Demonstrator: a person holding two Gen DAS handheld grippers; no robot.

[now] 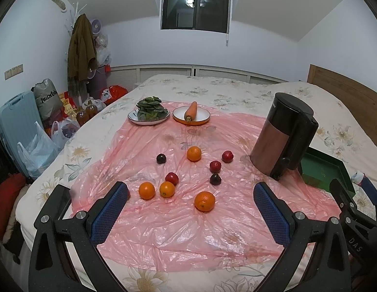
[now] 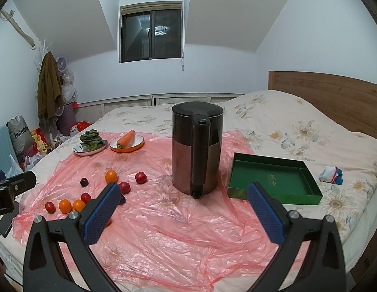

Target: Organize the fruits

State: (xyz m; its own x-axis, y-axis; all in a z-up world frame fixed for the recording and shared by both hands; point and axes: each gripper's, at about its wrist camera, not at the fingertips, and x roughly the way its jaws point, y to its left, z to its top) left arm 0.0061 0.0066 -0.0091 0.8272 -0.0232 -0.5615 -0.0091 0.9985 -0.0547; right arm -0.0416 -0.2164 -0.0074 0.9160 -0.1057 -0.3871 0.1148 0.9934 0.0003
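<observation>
Several oranges, such as the nearest one (image 1: 204,201), and several red and dark plums, such as one (image 1: 171,178), lie scattered on a pink plastic sheet (image 1: 188,228) on the bed. My left gripper (image 1: 191,192) is open and empty, just short of the nearest orange. My right gripper (image 2: 183,192) is open and empty, in front of the kettle (image 2: 197,146), with the fruit (image 2: 111,176) to its left. An empty green tray (image 2: 273,178) lies to the right of the kettle.
A plate of greens (image 1: 149,112) and a plate with a carrot (image 1: 191,114) stand at the far edge of the sheet. A small toy (image 2: 332,174) lies right of the tray. The wooden headboard (image 2: 329,90) is at the right. Bags and a suitcase (image 1: 15,121) stand left of the bed.
</observation>
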